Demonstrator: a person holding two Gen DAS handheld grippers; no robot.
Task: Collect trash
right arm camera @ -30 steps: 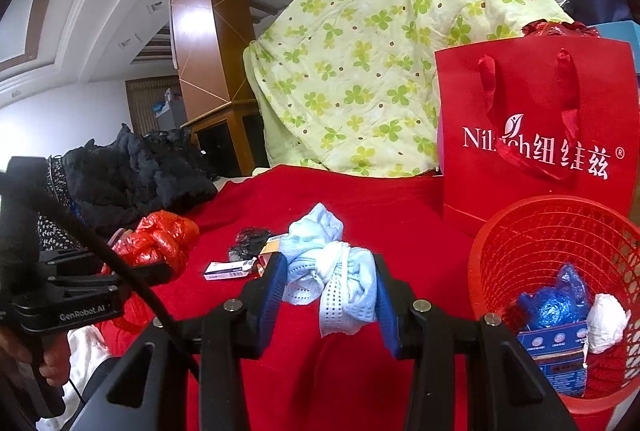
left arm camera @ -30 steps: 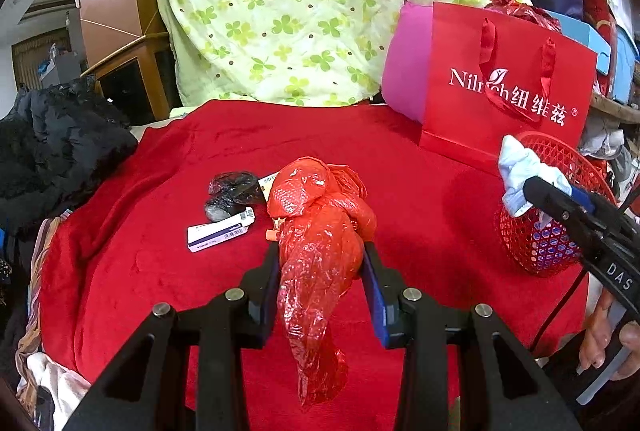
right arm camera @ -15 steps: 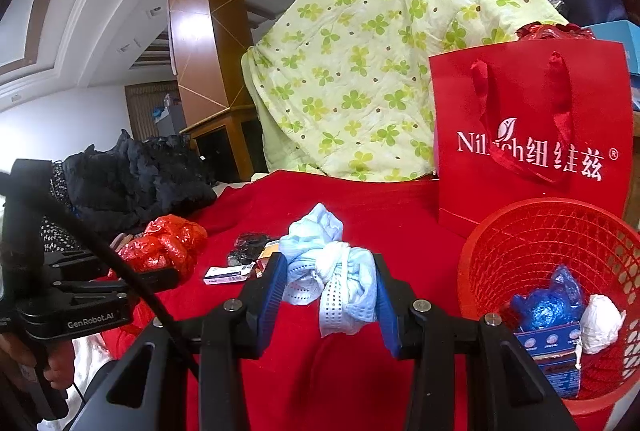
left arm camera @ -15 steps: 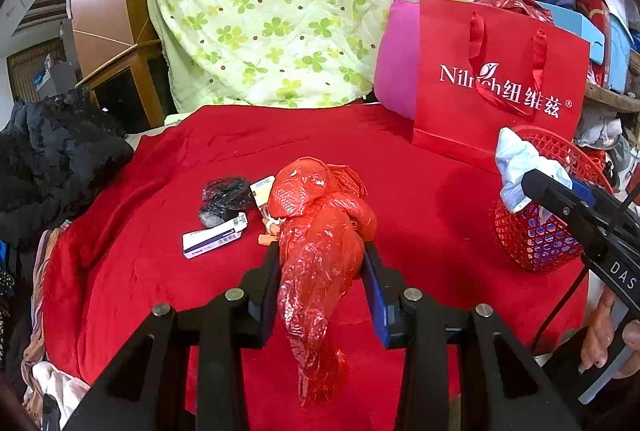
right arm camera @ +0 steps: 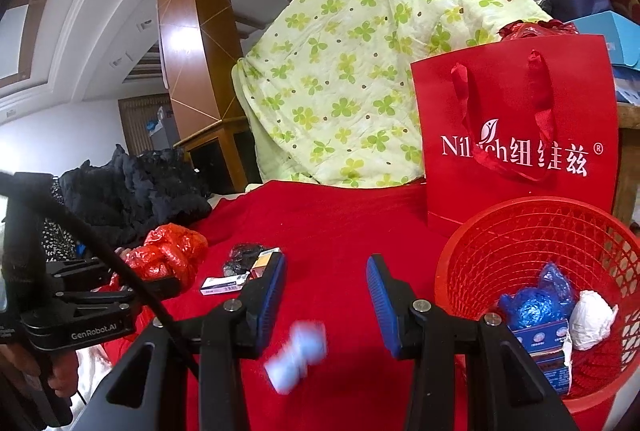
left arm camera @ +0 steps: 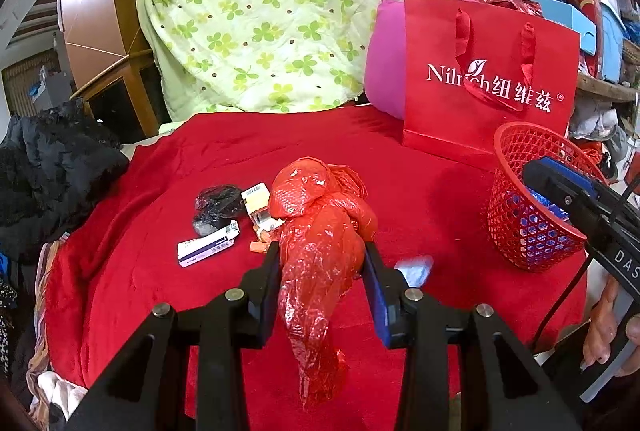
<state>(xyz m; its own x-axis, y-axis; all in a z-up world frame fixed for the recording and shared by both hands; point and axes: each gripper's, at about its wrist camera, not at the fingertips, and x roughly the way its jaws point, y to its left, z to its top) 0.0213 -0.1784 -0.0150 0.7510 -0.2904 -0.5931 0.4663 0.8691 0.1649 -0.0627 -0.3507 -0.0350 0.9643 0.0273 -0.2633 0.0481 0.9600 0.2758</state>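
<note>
My left gripper (left arm camera: 320,250) is shut on a crumpled red plastic bag (left arm camera: 320,231), whose tail hangs down between the arms above the red cloth. My right gripper (right arm camera: 326,265) stands open with nothing between its blue pads. Below it a light blue cloth (right arm camera: 296,355) shows blurred, in mid-air or just landing on the red cloth, left of the red mesh basket (right arm camera: 472,259). From the left wrist view that cloth (left arm camera: 416,269) lies short of the basket (left arm camera: 516,235). The basket holds a blue bag (right arm camera: 532,307), a white wad (right arm camera: 592,319) and a small box.
On the red cloth lie a black bag (left arm camera: 218,205), a white and purple box (left arm camera: 204,251) and a yellow and white box (left arm camera: 258,201). A red paper gift bag (left arm camera: 488,87) stands behind the basket. A green quilt (left arm camera: 280,15) rises at the back, black clothing (left arm camera: 52,167) at left.
The light blue cloth has left the right gripper's pads and dropped below them, outside the basket. The left gripper still holds the red bag in about the same place.
</note>
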